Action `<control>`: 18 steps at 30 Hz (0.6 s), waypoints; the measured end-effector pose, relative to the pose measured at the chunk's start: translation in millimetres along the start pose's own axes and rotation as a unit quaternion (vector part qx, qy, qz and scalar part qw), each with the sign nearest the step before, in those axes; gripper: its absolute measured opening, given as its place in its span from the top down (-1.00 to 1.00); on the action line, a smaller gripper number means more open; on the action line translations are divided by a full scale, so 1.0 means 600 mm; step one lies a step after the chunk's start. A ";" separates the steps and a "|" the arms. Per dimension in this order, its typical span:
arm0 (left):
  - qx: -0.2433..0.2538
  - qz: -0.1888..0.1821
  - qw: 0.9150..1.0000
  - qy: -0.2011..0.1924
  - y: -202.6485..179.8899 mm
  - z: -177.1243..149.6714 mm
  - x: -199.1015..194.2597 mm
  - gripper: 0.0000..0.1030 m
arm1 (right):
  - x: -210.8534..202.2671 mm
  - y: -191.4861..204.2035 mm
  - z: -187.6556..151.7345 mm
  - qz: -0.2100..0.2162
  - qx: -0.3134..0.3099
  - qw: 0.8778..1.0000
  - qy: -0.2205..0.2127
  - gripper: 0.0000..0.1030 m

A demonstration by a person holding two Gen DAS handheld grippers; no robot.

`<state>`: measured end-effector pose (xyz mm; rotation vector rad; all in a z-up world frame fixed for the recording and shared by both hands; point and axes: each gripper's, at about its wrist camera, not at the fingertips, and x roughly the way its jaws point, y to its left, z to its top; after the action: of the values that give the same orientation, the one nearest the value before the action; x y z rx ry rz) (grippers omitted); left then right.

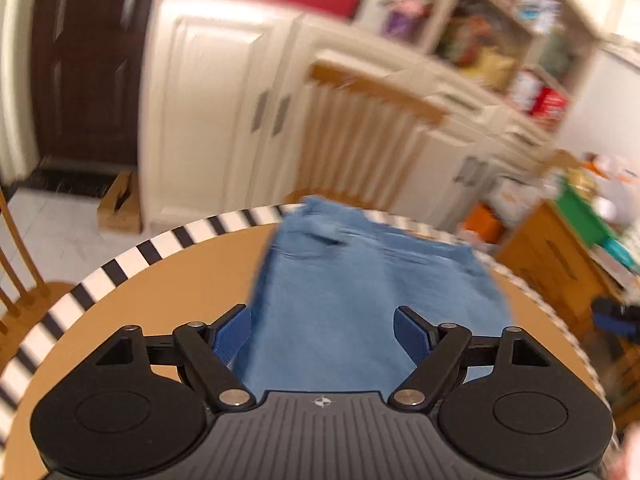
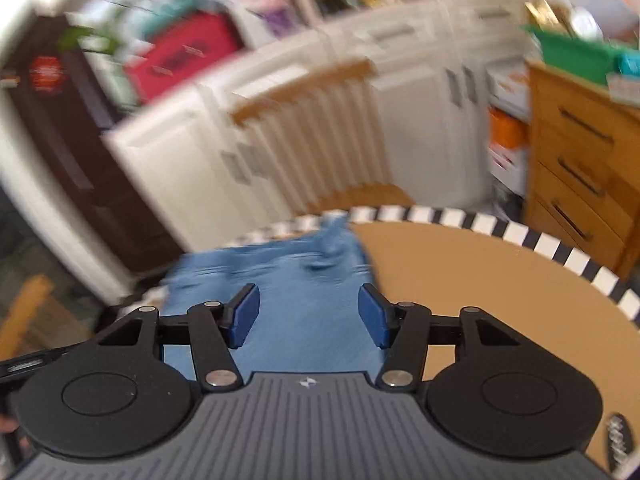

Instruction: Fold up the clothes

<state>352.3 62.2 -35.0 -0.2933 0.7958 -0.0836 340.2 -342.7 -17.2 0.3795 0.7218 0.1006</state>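
Note:
A blue denim garment [image 1: 360,280] lies flat on a round brown table [image 1: 192,280] with a black-and-white striped rim. My left gripper [image 1: 323,330] is open and empty, held above the near part of the garment. In the right wrist view the same garment [image 2: 304,280] lies at the table's left side, reaching the far rim. My right gripper [image 2: 308,312] is open and empty above the garment's near part. Both views are blurred by motion.
A wooden chair [image 1: 360,128] stands behind the table against cream cabinets [image 1: 208,92]. A wooden drawer unit [image 2: 580,160] with a green bin [image 2: 576,52] stands at the right. Another chair [image 1: 16,280] stands at the left. The table's right half [image 2: 480,300] is bare.

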 end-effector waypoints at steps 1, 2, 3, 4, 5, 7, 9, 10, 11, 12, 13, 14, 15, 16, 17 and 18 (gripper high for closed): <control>-0.016 0.009 1.000 0.011 0.012 0.012 0.041 -0.57 | 0.048 0.000 0.000 -0.020 0.007 1.000 0.005 -0.07; -0.029 0.016 0.999 0.021 0.026 0.021 0.074 -0.57 | 0.088 -0.001 -0.002 -0.039 0.014 0.999 0.009 -0.07; -0.039 0.023 0.998 0.032 0.039 0.029 0.107 -0.57 | 0.122 -0.002 -0.005 -0.057 0.018 0.998 0.013 -0.08; -0.039 0.031 0.998 0.043 0.047 0.035 0.135 -0.57 | 0.152 -0.004 -0.008 -0.071 0.018 0.997 0.018 -0.09; -0.036 0.038 0.997 0.052 0.053 0.041 0.161 -0.56 | 0.181 -0.005 -0.012 -0.083 0.016 0.996 0.023 -0.09; 0.008 0.042 0.999 0.030 0.044 0.050 0.188 -0.58 | 0.227 -0.002 -0.015 -0.094 0.006 0.995 0.041 0.04; 0.051 0.038 0.997 0.032 0.026 0.061 0.213 -0.30 | 0.262 -0.004 -0.013 -0.062 0.022 0.996 0.064 0.83; 0.058 0.038 0.997 0.034 0.018 0.070 0.225 -0.08 | 0.270 0.001 -0.011 -0.059 0.022 0.996 0.063 0.84; 0.066 0.038 0.996 0.035 0.010 0.079 0.236 0.46 | 0.278 0.004 -0.007 -0.061 0.017 0.996 0.060 0.84; 0.074 0.038 0.996 0.037 0.002 0.088 0.247 0.57 | 0.285 0.008 -0.004 -0.063 0.012 0.996 0.058 0.84; 0.078 0.038 0.996 0.038 -0.005 0.097 0.259 0.67 | 0.292 0.010 0.001 -0.065 0.012 0.996 0.055 0.85; 0.066 0.036 0.996 0.040 -0.002 0.110 0.271 0.80 | 0.298 0.004 0.008 -0.067 0.028 0.996 0.053 0.85; 0.062 0.032 0.997 0.040 -0.002 0.121 0.283 0.80 | 0.304 -0.001 0.015 -0.069 0.045 0.995 0.051 0.85; 0.067 0.031 0.997 0.039 -0.005 0.128 0.297 0.80 | 0.309 -0.005 0.021 -0.071 0.058 0.995 0.049 0.85; 0.079 0.033 0.996 0.037 -0.011 0.134 0.307 0.80 | 0.314 -0.006 0.027 -0.076 0.059 0.994 0.047 0.85; 0.089 0.035 0.995 0.035 -0.018 0.140 0.317 0.80 | 0.316 -0.007 0.032 -0.081 0.059 0.994 0.044 0.85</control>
<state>545.4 36.2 -107.9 -0.0928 0.8612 -0.0982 495.0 -310.9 -124.2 0.4295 0.8460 -0.0786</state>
